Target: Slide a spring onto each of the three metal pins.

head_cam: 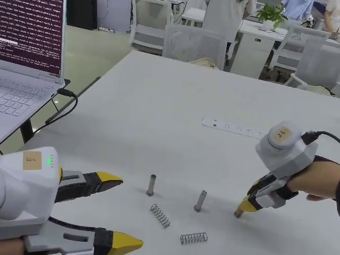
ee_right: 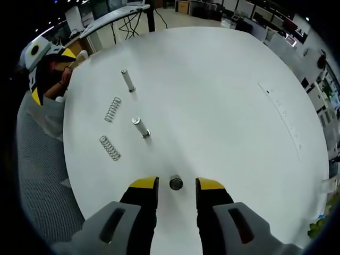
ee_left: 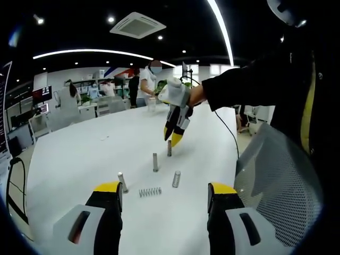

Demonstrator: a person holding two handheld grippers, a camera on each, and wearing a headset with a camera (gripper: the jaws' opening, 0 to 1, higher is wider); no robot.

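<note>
Near edge of the bench point(head_cam: 159, 106), 7 o'clock in the head view: left hand-held gripper point(head_cam: 119, 211), jaws wide apart and lying roughly level over the surface.
Right hand-held gripper point(head_cam: 245, 205): at 4 o'clock, held by a hand point(head_cam: 319, 183), yellow tips pointing down at the right-most pin point(head_cam: 238, 212). In its own view I see the jaws apart with that pin's top between the tips, and a gap on each side.
Right-most pin: upright. Its shaft looks ribbed like a coil in the head view, but it is too small for me to be sure.
Middle pin point(head_cam: 200, 201): upright, smooth shaft, near the right-most pin at its 9 o'clock.
Left pin point(head_cam: 151, 185): upright, smooth shaft, at 10 o'clock from the middle pin.
First spring point(head_cam: 160, 215): lying flat on the bench, just beside the left pin at its 5 o'clock.
Second spring point(head_cam: 194, 238): lying flat, at 6 o'clock from the middle pin, apart from the first spring.
Power strip point(head_cam: 234, 127): white, flat on the bench, at 1 o'clock, well apart from the pins.
Laptop point(head_cam: 26, 53): at 10 o'clock, open, text on its screen, off the bench's left edge.
</note>
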